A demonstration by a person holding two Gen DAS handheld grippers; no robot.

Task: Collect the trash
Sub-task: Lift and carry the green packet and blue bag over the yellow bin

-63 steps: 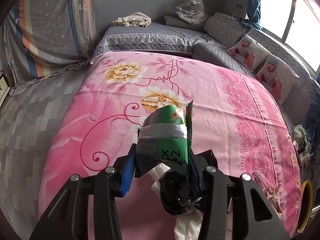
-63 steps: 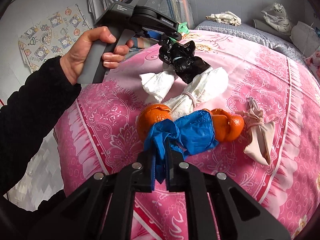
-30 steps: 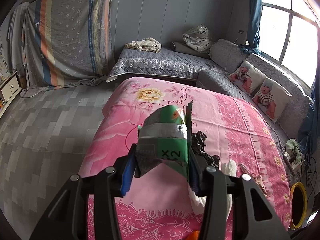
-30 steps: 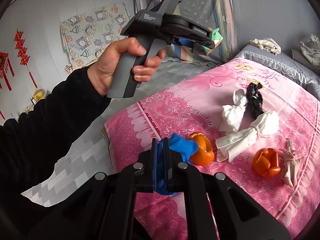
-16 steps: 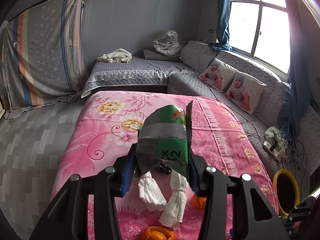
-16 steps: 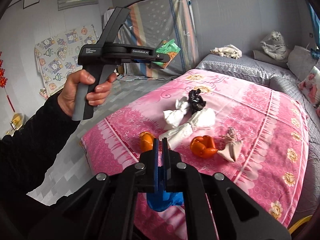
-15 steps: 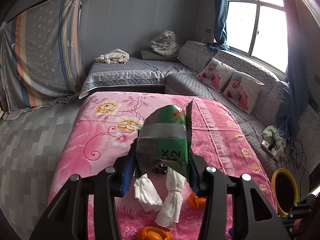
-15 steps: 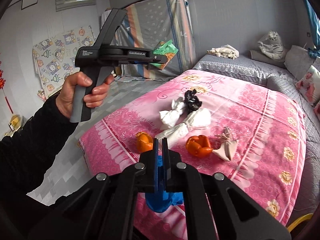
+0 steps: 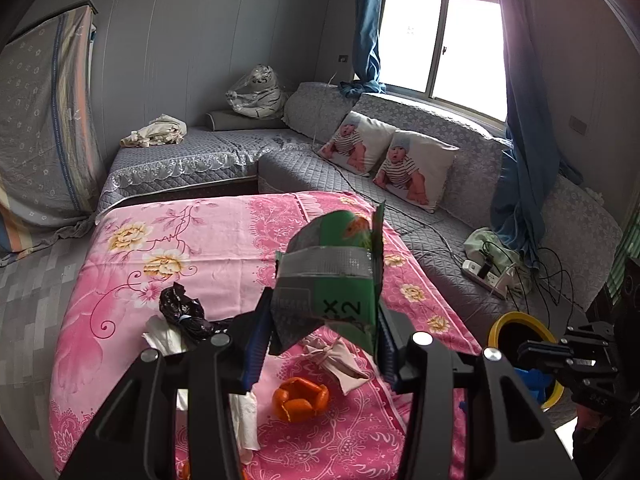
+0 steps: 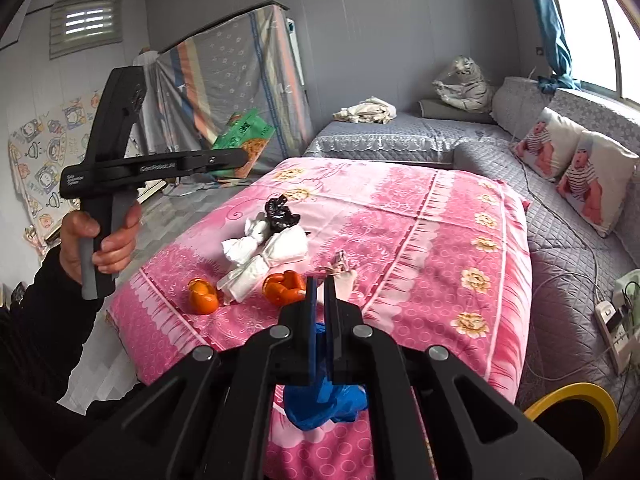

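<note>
A crumpled blue bag [image 10: 324, 404] is clamped in the closed right gripper [image 10: 319, 320]. A green carton [image 9: 336, 280], banded with grey tape, is pinched between the part-open fingers of the left gripper [image 9: 320, 340]. Both are held above the near edge of the pink floral bedspread [image 10: 420, 240]. On it, toward the near left corner, lie two orange peels [image 10: 285, 287], two white tissue bundles [image 10: 264, 256], one beige wad [image 9: 338, 364] and one black bag [image 10: 280, 212]. A yellow-rimmed bin [image 10: 576, 416] stands on the floor by the near right corner. Beyond, a grey sofa [image 9: 440, 196] bears two baby-print cushions [image 9: 414, 170].
</note>
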